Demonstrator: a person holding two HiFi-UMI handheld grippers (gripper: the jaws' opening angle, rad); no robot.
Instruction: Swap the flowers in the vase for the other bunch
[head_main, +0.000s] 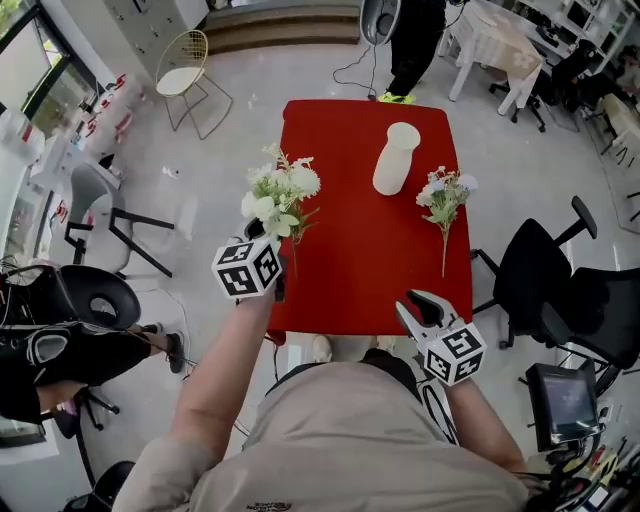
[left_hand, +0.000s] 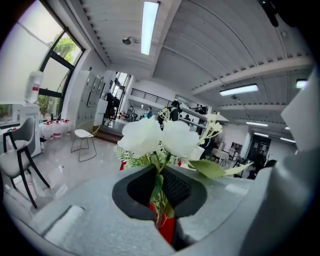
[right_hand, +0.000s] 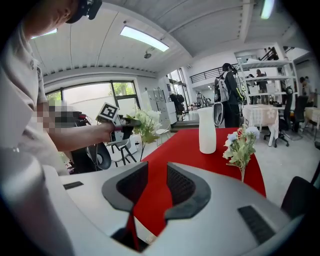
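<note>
My left gripper (head_main: 263, 233) is shut on the stems of a white flower bunch (head_main: 279, 192), held over the left edge of the red table (head_main: 350, 270). In the left gripper view the green stems (left_hand: 159, 196) are pinched between the dark pads, with the white blooms (left_hand: 159, 138) just beyond. An empty white vase (head_main: 397, 158) stands upright at the table's far middle. To the vase's right a smaller blue-and-white bunch (head_main: 444, 200) lies flat on the table. My right gripper (head_main: 417, 303) hovers open at the near right edge with nothing between its jaws. The right gripper view shows the vase (right_hand: 207, 130) and the small bunch (right_hand: 241, 148).
A black office chair (head_main: 545, 275) stands close to the table's right side. A grey chair (head_main: 100, 205) and a wire chair (head_main: 186, 75) stand on the floor to the left. A person in black (head_main: 412, 40) stands beyond the far edge.
</note>
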